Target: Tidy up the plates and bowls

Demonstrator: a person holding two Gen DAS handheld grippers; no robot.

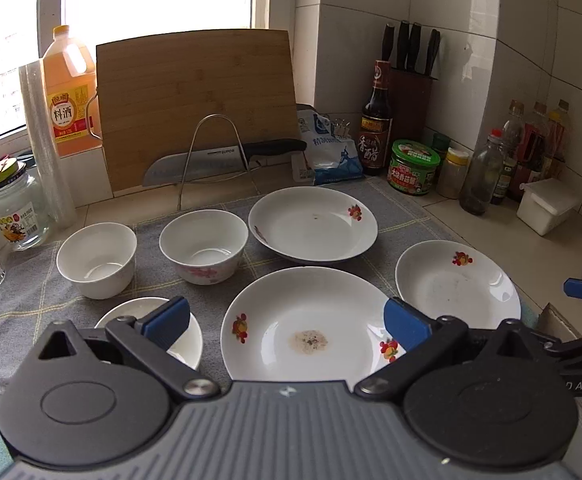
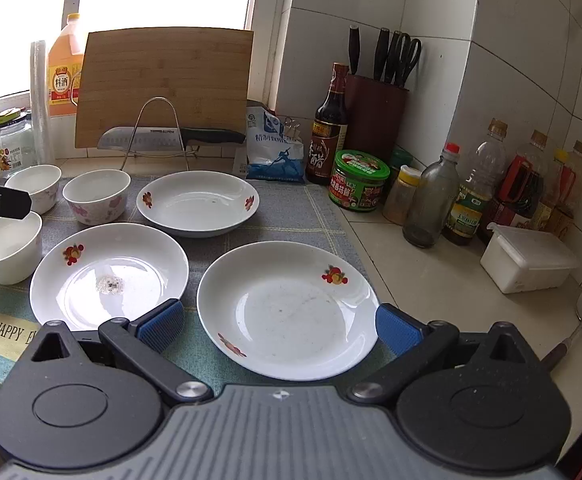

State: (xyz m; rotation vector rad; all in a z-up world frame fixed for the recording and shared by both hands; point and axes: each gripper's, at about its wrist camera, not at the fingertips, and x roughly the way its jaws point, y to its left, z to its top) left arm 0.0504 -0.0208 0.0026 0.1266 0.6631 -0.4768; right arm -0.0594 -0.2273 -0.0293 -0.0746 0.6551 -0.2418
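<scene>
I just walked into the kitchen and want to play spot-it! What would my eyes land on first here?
Probably the three white plates with little red flowers on the grey cloth; the middle plate has a crumbly speck in its centre, and the right plate lies before the open right gripper. Three white bowls sit left of them, like the pink-flowered bowl. Behind stands a big wooden cutting board with a knife resting in front.

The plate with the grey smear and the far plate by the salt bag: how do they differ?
The smeared plate has a grey crusty patch at its centre; the far plate shows only a tiny speck. The smeared plate lies nearer the grippers, the far plate nearer the knife. Both are white, floral-rimmed, upright on the cloth.
</scene>
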